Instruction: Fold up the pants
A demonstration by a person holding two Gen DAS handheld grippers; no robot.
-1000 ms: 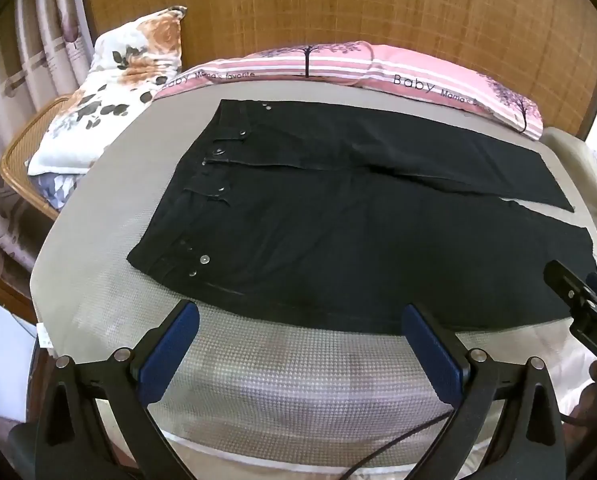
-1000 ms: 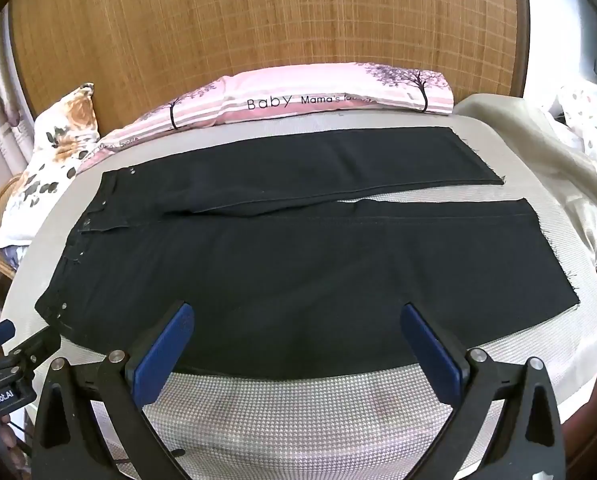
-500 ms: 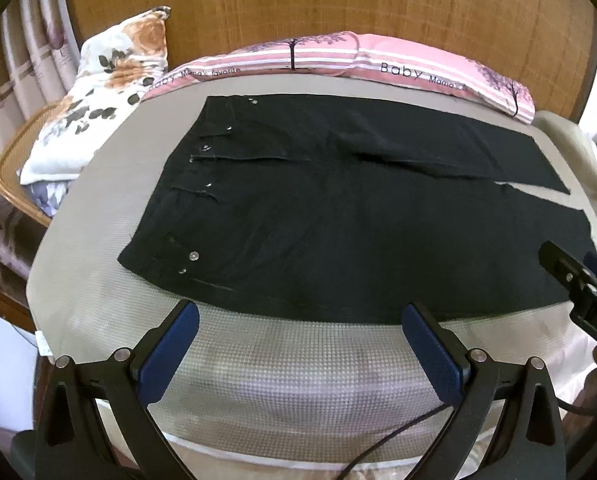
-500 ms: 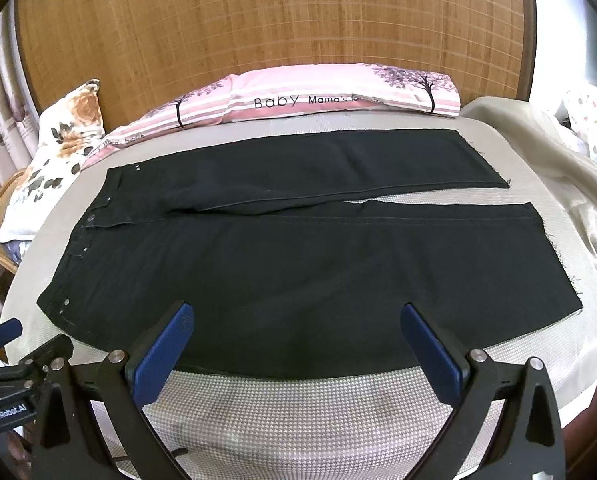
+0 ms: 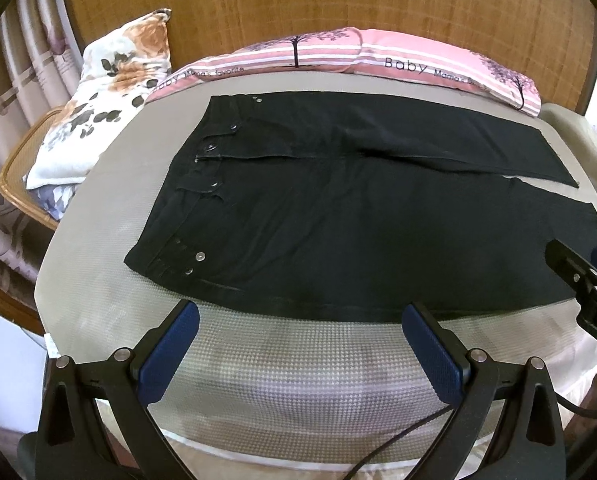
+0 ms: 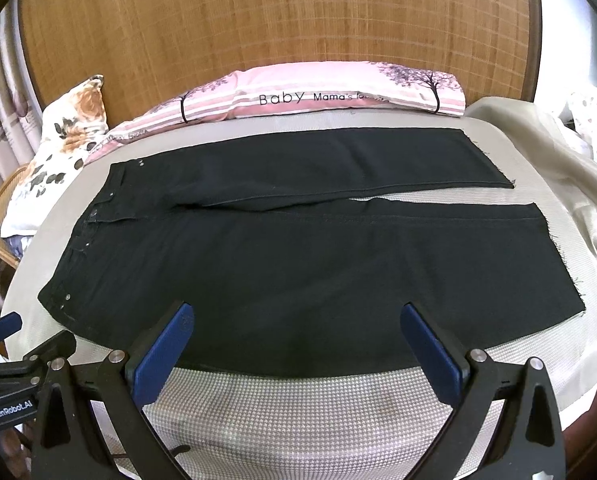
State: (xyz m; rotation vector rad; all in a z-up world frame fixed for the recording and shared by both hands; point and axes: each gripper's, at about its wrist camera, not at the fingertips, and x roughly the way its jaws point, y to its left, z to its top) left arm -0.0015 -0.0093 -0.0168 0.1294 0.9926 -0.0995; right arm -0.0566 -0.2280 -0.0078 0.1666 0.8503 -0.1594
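Note:
Black pants (image 5: pixel 338 216) lie flat on the bed, waistband to the left, both legs stretched to the right; they also show in the right wrist view (image 6: pixel 298 248). My left gripper (image 5: pixel 298 320) is open and empty, hovering just in front of the near edge of the pants, toward the waist end. My right gripper (image 6: pixel 298 320) is open and empty over the near leg's front edge. The right gripper shows at the right edge of the left wrist view (image 5: pixel 586 280); the left gripper shows at the lower left of the right wrist view (image 6: pixel 14 364).
The bed has a grey textured cover (image 5: pixel 298 380). A pink striped pillow (image 6: pixel 318 92) lies along the wooden headboard (image 6: pixel 278 12). A floral pillow (image 5: pixel 106 92) rests at the left on a wicker chair (image 5: pixel 22 184). A beige blanket (image 6: pixel 558 168) lies at the right.
Both grippers have shifted slightly, raising the view a little; the pants sit lower and nearer in the frames. The pants have not moved. Both grippers stay open.

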